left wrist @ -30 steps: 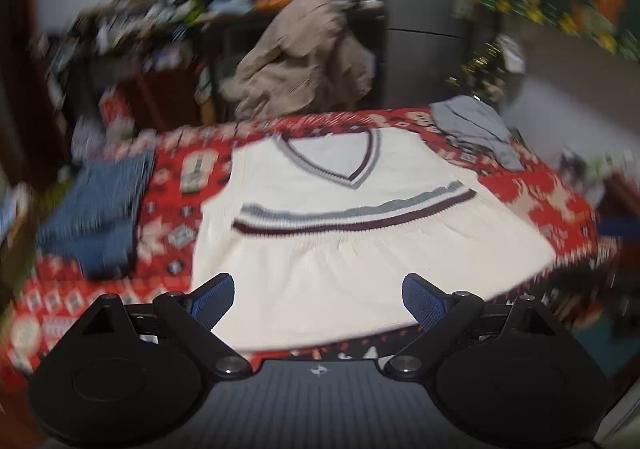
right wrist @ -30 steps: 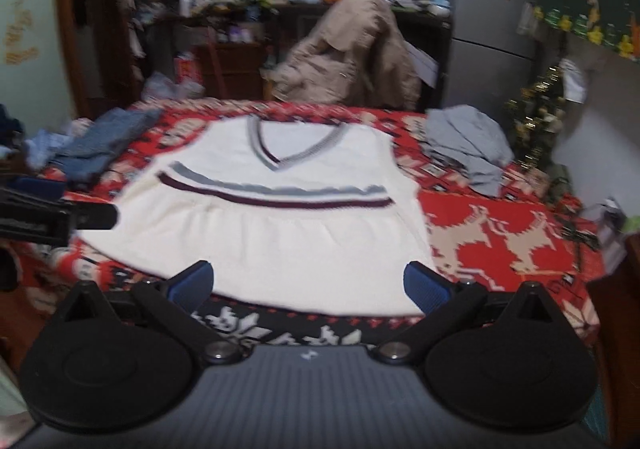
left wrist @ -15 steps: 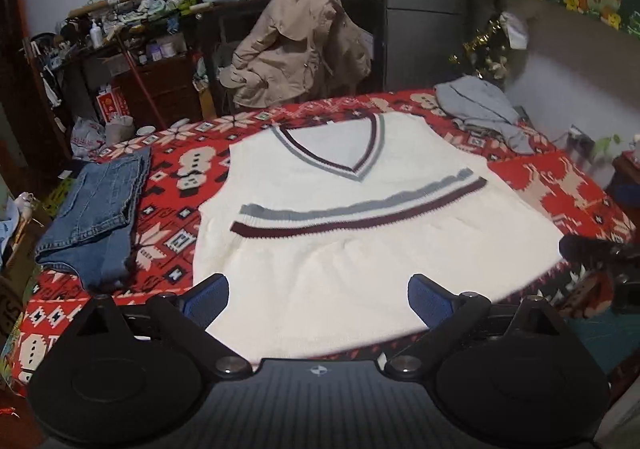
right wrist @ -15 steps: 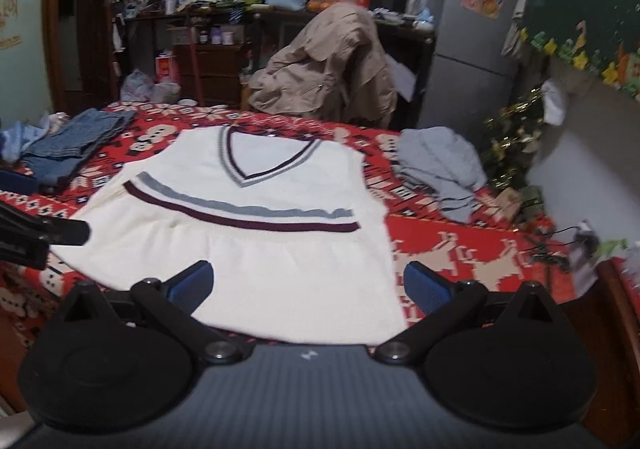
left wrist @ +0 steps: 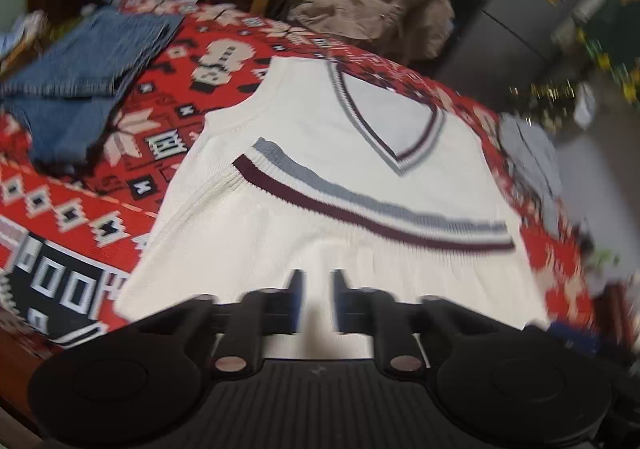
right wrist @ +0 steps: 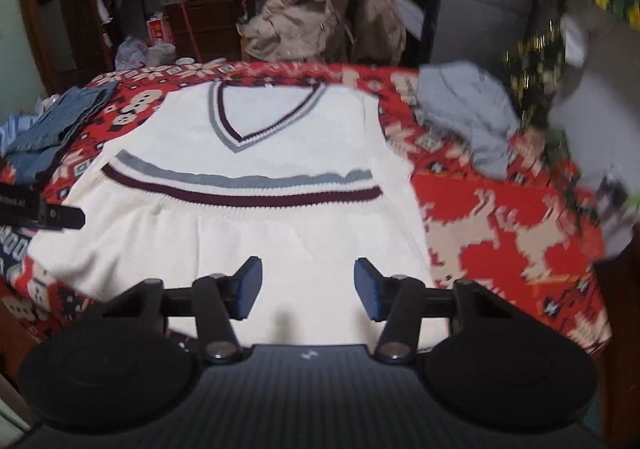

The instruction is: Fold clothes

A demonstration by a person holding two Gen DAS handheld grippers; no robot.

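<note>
We see the white V-neck vest (left wrist: 340,137) spread flat, front up, on the middle of the table (right wrist: 520,209), which wears a red patterned cover. The vest's neckline points to the far edge and its ribbed hem lies along the near edge. A grey stripe and a maroon stripe cross the chest.

Our left gripper (left wrist: 318,289) hangs over the hem, toward the near-left part of the vest. Its fingers are drawn almost together, and the blur keeps us from telling whether any knit is caught between them. Our right gripper (right wrist: 308,285) sits over the hem nearer the right side. Its fingers are half spread and closing, with the white knit showing behind the gap and neither pad pressing on it.

Folded jeans (left wrist: 88,61) lie by the left edge, and a crumpled grey garment (right wrist: 468,109) lies near the far right corner. A beige jacket (right wrist: 332,9) is heaped beyond the far edge.
</note>
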